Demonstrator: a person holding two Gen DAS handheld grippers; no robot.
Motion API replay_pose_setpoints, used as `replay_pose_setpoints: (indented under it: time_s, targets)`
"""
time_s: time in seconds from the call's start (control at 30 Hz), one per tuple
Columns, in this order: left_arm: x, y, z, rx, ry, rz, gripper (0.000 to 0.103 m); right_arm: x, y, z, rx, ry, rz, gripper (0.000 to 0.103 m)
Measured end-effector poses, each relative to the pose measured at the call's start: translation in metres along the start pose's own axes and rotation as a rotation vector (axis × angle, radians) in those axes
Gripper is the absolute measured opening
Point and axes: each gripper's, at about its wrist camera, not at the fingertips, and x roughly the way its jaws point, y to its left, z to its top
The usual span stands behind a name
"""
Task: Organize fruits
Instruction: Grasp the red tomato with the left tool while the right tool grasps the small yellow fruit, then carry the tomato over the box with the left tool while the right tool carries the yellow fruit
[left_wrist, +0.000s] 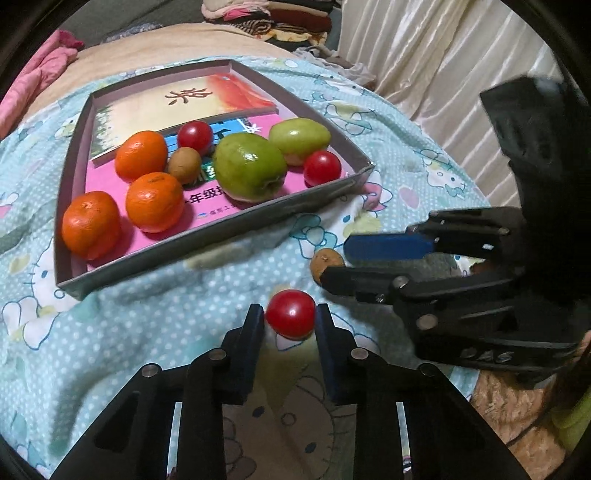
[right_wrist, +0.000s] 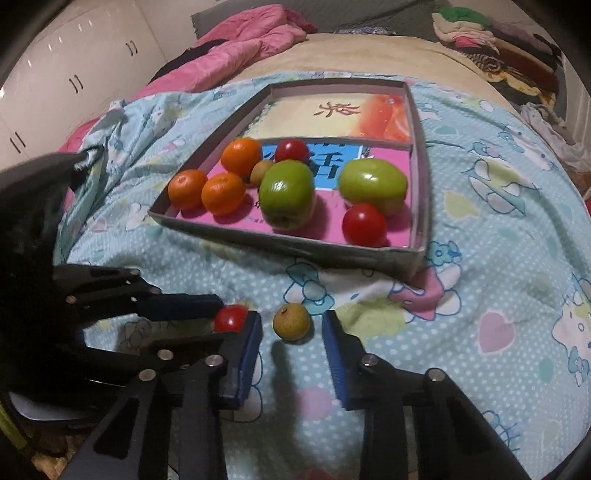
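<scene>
A shallow grey box (left_wrist: 207, 236) (right_wrist: 280, 242) on the bed holds three oranges (left_wrist: 153, 201), two green fruits (left_wrist: 247, 168), two red tomatoes (left_wrist: 321, 168) and a small brown fruit (left_wrist: 184, 164). My left gripper (left_wrist: 290, 314) is shut on a red cherry tomato (left_wrist: 290, 313) (right_wrist: 231, 318) just above the blanket, in front of the box. My right gripper (right_wrist: 291, 325) is open, its fingers on either side of a small brown fruit (right_wrist: 291, 322) (left_wrist: 325, 264) lying on the blanket.
The blue cartoon-print blanket (left_wrist: 166, 325) covers the bed. Books line the box floor (left_wrist: 184, 103). A pink quilt (right_wrist: 240, 48) and piled clothes (right_wrist: 491, 40) lie at the back. A white curtain (left_wrist: 443, 74) hangs on the right, white cabinets (right_wrist: 55, 74) on the left.
</scene>
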Motion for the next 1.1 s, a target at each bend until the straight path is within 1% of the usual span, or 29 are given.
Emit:
replay_pose_setpoints:
  time_s: [0.03,0.1,0.27,0.37,0.47,0.6,0.73,0.9,1.1]
  targets:
    - [-0.001,0.001,0.0,-0.002,-0.004,0.0,0.028,0.005,0.002,0.0,-0.011,0.019,-0.009,0.026]
    - [-0.003,0.004,0.001,-0.008,-0.008,-0.004,0.028,0.011,0.005,0.0,-0.027,0.038,-0.026,0.026]
    - [0.003,0.003,0.001,-0.006,0.01,-0.028,0.028,0.017,0.007,0.003,-0.053,0.023,-0.039,0.024]
    - [0.007,-0.003,0.002,0.022,0.016,-0.018,0.028,0.013,0.006,0.003,-0.048,0.009,-0.03,0.024]
    - [0.01,-0.004,0.004,0.023,0.016,-0.019,0.028,-0.001,0.0,0.005,-0.017,-0.044,-0.014,0.023]
    - [0.013,-0.009,0.007,0.047,0.017,0.003,0.028,-0.022,-0.006,0.007,0.009,-0.128,0.007,0.023]
    - [0.014,-0.014,0.012,0.072,0.007,0.024,0.028,-0.033,-0.01,0.009,0.022,-0.179,0.009,0.023]
    - [0.008,-0.008,0.015,0.047,-0.014,0.015,0.028,-0.047,-0.014,0.01,0.026,-0.247,0.008,0.023]
    - [-0.017,0.005,0.018,-0.009,-0.087,0.005,0.028,-0.056,-0.013,0.012,0.023,-0.304,0.004,0.024]
